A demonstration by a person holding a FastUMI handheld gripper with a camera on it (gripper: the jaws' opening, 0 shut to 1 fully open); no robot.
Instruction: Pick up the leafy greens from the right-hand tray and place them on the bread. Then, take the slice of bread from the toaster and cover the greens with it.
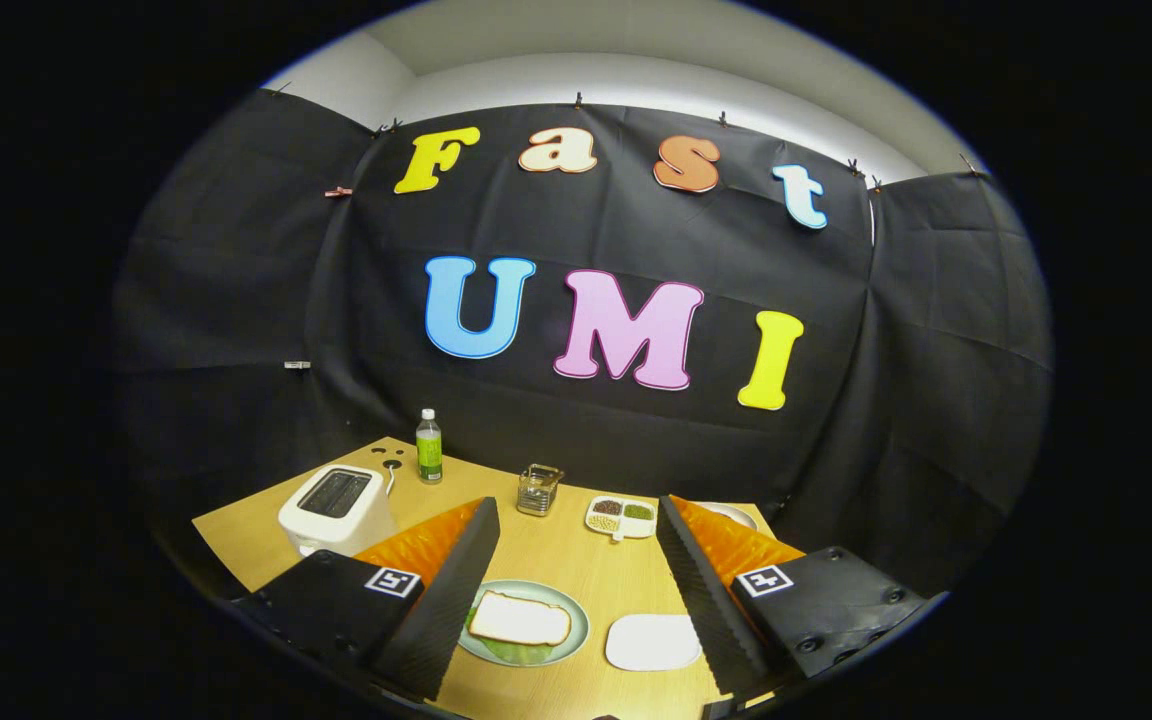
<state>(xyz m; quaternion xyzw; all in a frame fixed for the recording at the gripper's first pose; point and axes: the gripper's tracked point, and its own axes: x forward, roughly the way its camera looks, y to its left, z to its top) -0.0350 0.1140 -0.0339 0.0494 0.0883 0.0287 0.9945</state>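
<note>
Pale bread: we see a white slice of bread (pixel 520 619) lying flat on a round grey-green plate (pixel 569 640), with a green leaf edge (pixel 522 653) showing under its near side; we judge the greens already sit beneath a slice.

Bread's long axis: it runs roughly across our fingers, from left finger toward right.

Bread from the gripper: the plate lies between our two fingers, low and close, nearer the left finger, whose inner edge overlaps the plate's left rim.

Gripper: our two-finger gripper (pixel 576 575) hangs above the wooden table (pixel 556 550) with its fingers spread wide and nothing between them.

Right-hand tray: a flat white rounded tray (pixel 652 641) lies just beside the plate, close to the right finger; we see no greens on it.

Toaster: a white boxy toaster (pixel 336 508) stands beyond the left finger, well apart from the plate; its dark top slot faces up, and we cannot tell whether a slice sits inside.

Relation that matters: if the sandwich is built, the plate is straight down between the fingers; anything from the toaster would call for a swing ahead and to the left.

Beyond: a clear glass cup (pixel 539 489), a white divided dish of seeds (pixel 621 517) and a green-labelled plastic bottle (pixel 428 446) stand ahead of the fingertips, near the table's far edge.

Risk: we judge the left finger could clip the plate's rim on descent.
</note>
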